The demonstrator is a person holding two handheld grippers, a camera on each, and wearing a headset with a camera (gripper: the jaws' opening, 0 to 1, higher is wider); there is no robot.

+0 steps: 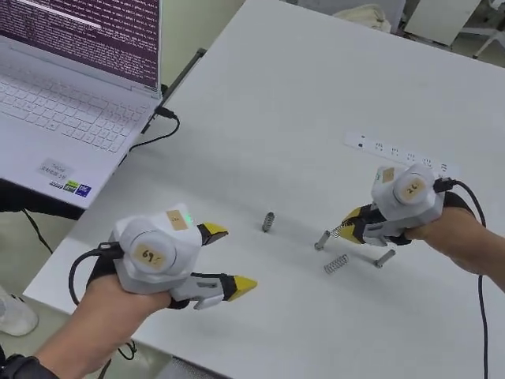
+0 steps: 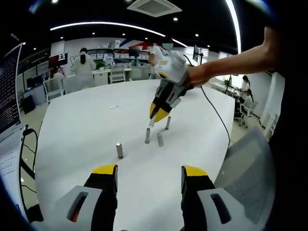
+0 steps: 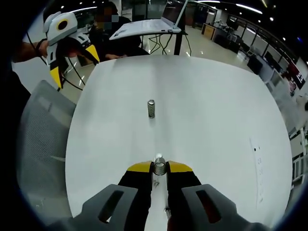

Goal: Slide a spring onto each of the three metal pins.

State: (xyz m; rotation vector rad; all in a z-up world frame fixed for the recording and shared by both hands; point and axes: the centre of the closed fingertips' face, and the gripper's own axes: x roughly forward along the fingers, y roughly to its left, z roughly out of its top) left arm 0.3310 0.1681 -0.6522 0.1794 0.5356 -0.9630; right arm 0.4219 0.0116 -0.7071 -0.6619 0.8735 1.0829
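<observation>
Hovering just above the middle pin, the held spring sits pinched in the right gripper, jaws nearly closed | left of that pin: sprung pin, apparently done | right of it: loose spring lying flat, third pin bare | far left: left gripper wide open, empty | roughly one of three finished

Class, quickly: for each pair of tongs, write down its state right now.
Left tongs: open, holding nothing.
Right tongs: closed on a spring.
</observation>
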